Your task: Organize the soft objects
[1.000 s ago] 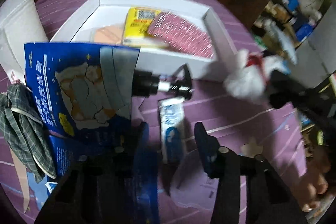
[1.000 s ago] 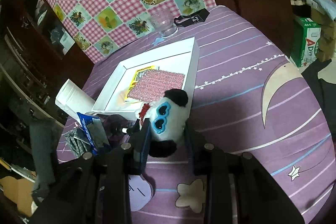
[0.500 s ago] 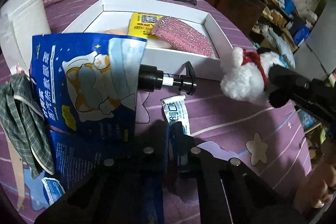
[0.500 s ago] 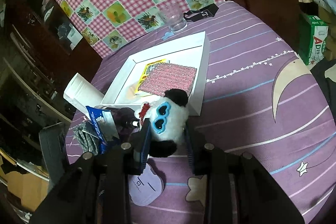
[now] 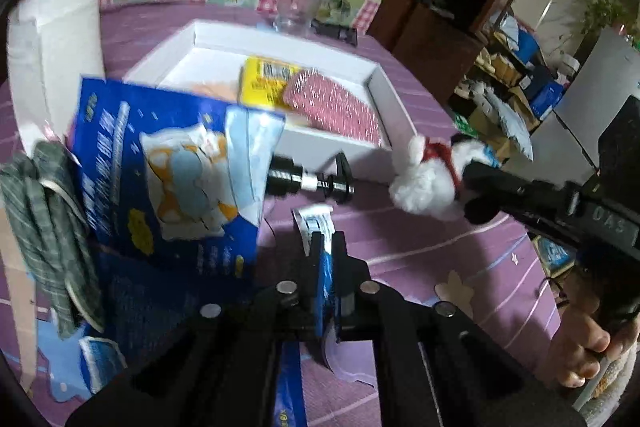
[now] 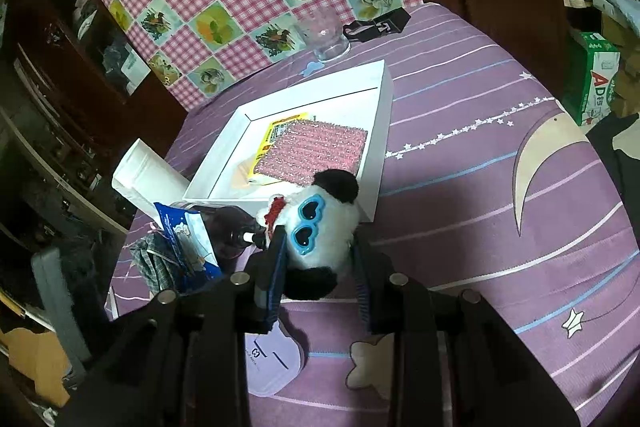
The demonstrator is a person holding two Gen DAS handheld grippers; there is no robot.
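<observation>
Pickup stage: we see the left gripper (image 5: 327,239) pinching a flat blue-and-white packet (image 5: 320,227) above the purple cloth, while the right gripper (image 6: 318,247) clamps the plush panda (image 6: 320,227) beside the white tray (image 6: 384,115). Next, we judge, both go into the tray.

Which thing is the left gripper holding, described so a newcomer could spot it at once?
Start at the white tray on the purple tablecloth. Just in front lies a dark pump bottle, and nearer still the left gripper pinches a small sachet. Unlike the big blue pouch beside it, it is slim and white and blue.
</observation>
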